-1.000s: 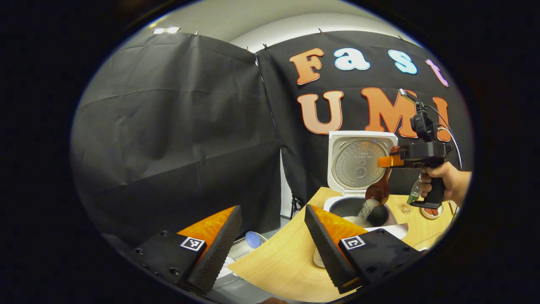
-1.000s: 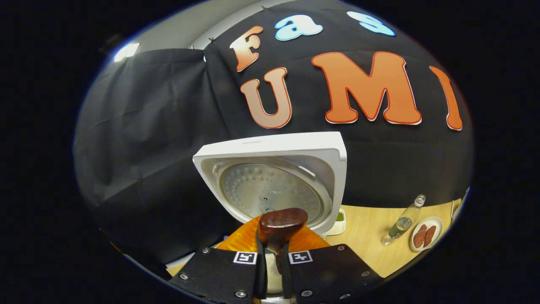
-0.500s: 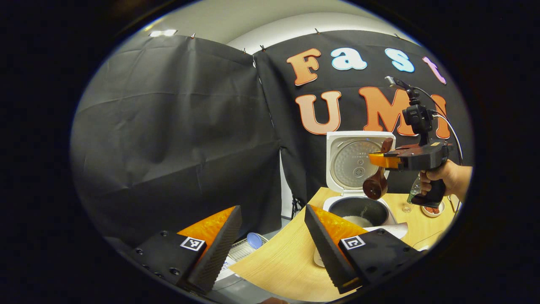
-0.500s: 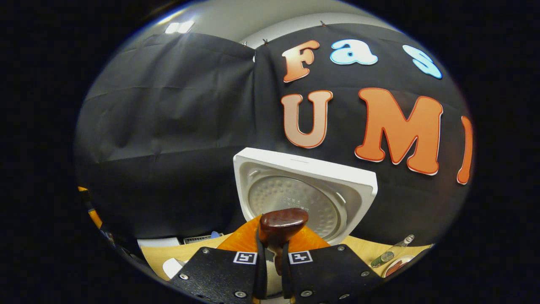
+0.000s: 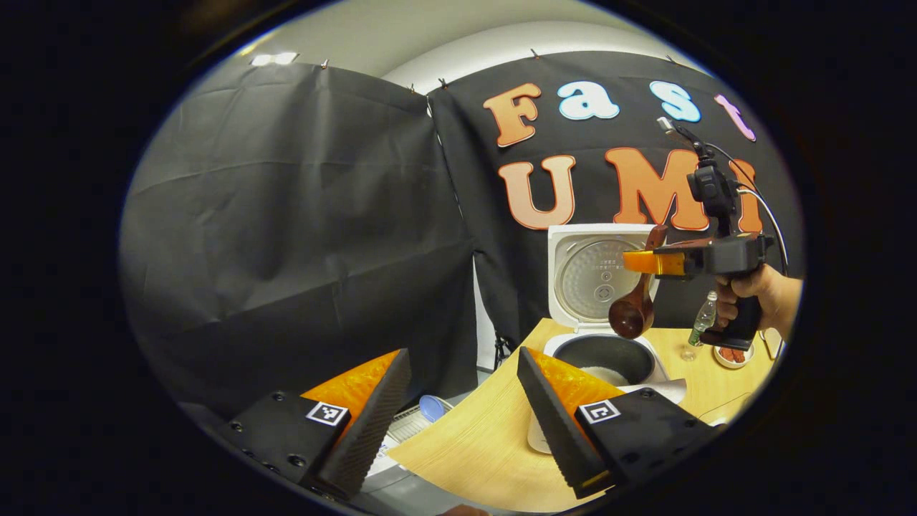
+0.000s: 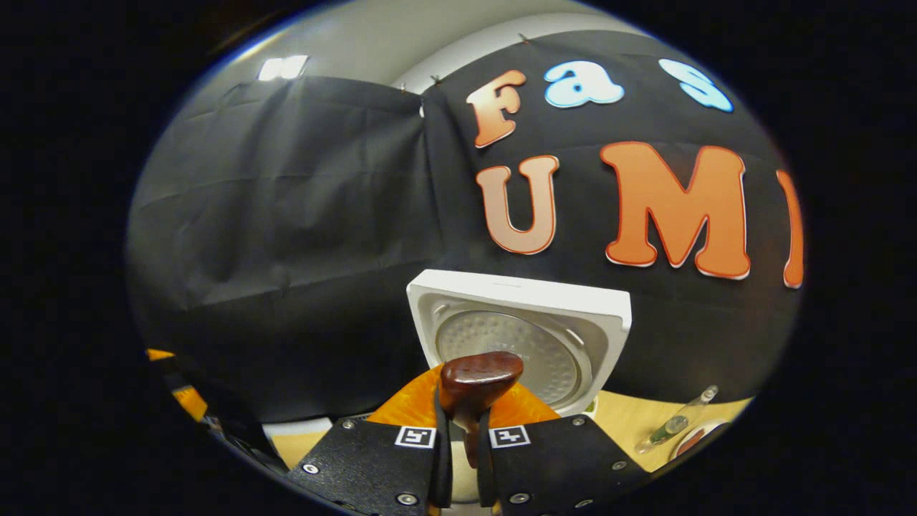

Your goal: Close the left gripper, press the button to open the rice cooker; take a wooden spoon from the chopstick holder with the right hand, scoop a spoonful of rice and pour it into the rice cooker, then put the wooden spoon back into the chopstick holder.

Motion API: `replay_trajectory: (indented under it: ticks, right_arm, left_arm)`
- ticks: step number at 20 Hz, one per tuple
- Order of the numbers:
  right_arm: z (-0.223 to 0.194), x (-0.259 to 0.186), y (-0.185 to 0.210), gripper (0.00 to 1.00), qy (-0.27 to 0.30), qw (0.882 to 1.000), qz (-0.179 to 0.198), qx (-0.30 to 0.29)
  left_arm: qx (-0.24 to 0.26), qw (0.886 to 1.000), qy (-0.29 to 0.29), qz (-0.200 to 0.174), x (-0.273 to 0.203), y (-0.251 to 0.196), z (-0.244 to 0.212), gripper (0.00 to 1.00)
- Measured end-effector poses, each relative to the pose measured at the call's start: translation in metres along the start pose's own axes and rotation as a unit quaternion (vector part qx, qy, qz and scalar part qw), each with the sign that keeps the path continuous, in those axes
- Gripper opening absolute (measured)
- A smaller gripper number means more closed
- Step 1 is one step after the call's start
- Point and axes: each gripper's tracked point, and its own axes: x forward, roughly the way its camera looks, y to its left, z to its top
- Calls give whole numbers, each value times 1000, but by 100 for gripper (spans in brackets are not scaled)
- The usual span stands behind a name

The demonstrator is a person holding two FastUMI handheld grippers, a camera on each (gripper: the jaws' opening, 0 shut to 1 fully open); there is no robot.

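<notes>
My right gripper is clenched on the wooden spoon, handle pinched between both fingers; from the left gripper view the spoon's bowl hangs over the rice cooker at about two o'clock, lid up, rice in the pot; the bowl looks empty, I think, though it is small. My left gripper is released, fingers apart over the table. The spoon is stiff, light and glossy, so probably slippery; I judge a firm hold on the handle suits carrying it to the holder.
</notes>
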Motion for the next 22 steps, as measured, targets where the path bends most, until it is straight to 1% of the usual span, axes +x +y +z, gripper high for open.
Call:
replay_trajectory:
  ticks: [1, 2, 4, 6, 7, 8, 9, 11, 13, 14, 15, 16, 19, 22]
  right_arm:
    - [2, -3, -6, 13, 1, 999, -1, 33]
    - [1, -8, -15, 13, 2, 998, -2, 68]
    - [2, -25, -34, 13, -1, 991, -2, 130]
    - [7, -45, -58, 13, -10, 987, -17, 161]
    - [8, -56, -70, 13, -13, 985, -26, 170]
    - [7, -69, -80, 13, -14, 984, -33, 177]
    - [7, -82, -90, 13, -15, 982, -37, 186]
    - [-1, -107, -103, 13, -8, 980, -34, 197]
    - [-7, -139, -125, 13, -10, 978, -47, 204]
    - [-12, -154, -138, 13, -12, 977, -60, 207]
    - [-16, -169, -152, 13, -14, 975, -72, 210]
    - [-19, -184, -162, 13, -17, 973, -84, 217]
    - [-32, -229, -193, 13, -20, 963, -113, 242]
    - [-48, -270, -226, 13, -24, 954, -159, 254]
  left_arm:
    - [1, 1000, -3, -4, -1, -5, 3, 100]
    - [0, 1000, -4, -8, -4, -9, 5, 96]
    - [-2, 1000, -6, -14, -10, -19, 7, 96]
    - [-6, 1000, -4, -18, -15, -30, 9, 98]
    - [-7, 1000, -4, -22, -20, -36, 9, 100]
    - [-8, 1000, -6, -26, -23, -43, 11, 96]
    - [-5, 999, -8, -31, -26, -49, 13, 96]
    - [9, 999, -9, -42, -32, -64, 15, 96]
    - [15, 998, -15, -54, -40, -79, 19, 96]
    - [17, 998, -16, -60, -42, -86, 20, 96]
    - [20, 998, -15, -66, -44, -94, 21, 100]
    - [22, 997, -15, -71, -44, -102, 24, 96]
    - [30, 995, -15, -95, -47, -128, 29, 96]
    - [42, 992, -20, -119, -53, -153, 34, 96]
